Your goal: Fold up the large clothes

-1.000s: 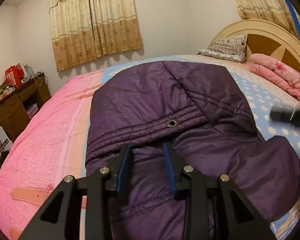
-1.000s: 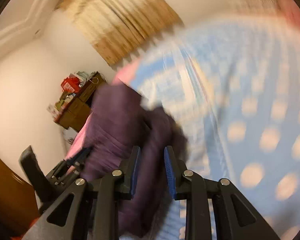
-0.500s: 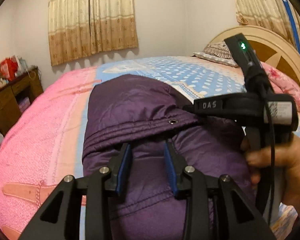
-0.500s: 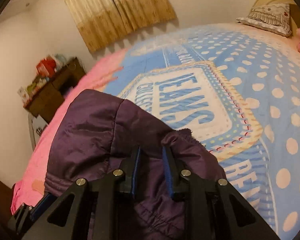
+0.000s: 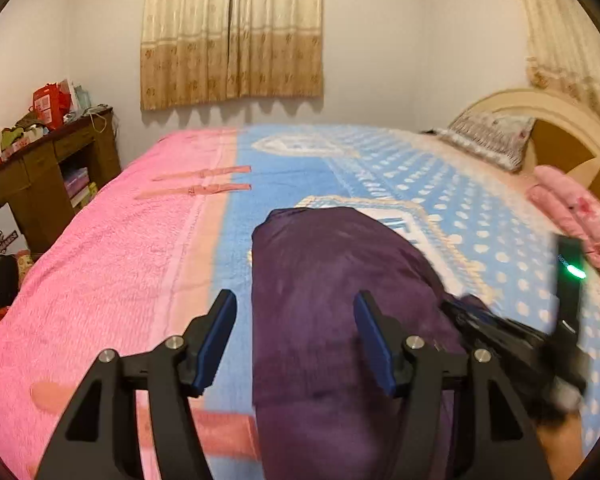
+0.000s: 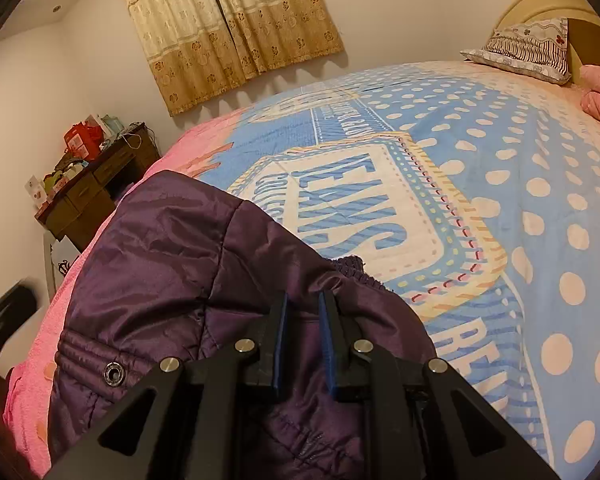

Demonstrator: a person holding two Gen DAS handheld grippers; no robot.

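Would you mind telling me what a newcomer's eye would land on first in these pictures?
First the purple jacket, bunched at the bed's near edge on the blue dotted blanket. The right tongs pinch a fold of it. The left tongs are opening above it, pressing on nothing.

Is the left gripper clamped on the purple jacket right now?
No, the left gripper is opening, its pads clear of the purple jacket.

Beige patterned curtains (image 5: 232, 32) are hanging behind a bed (image 5: 120, 248) in pink and blue dotted covers, a cluttered brown wooden desk (image 6: 96, 188) standing beside it, a striped pillow (image 6: 528, 48) leaning on the headboard.
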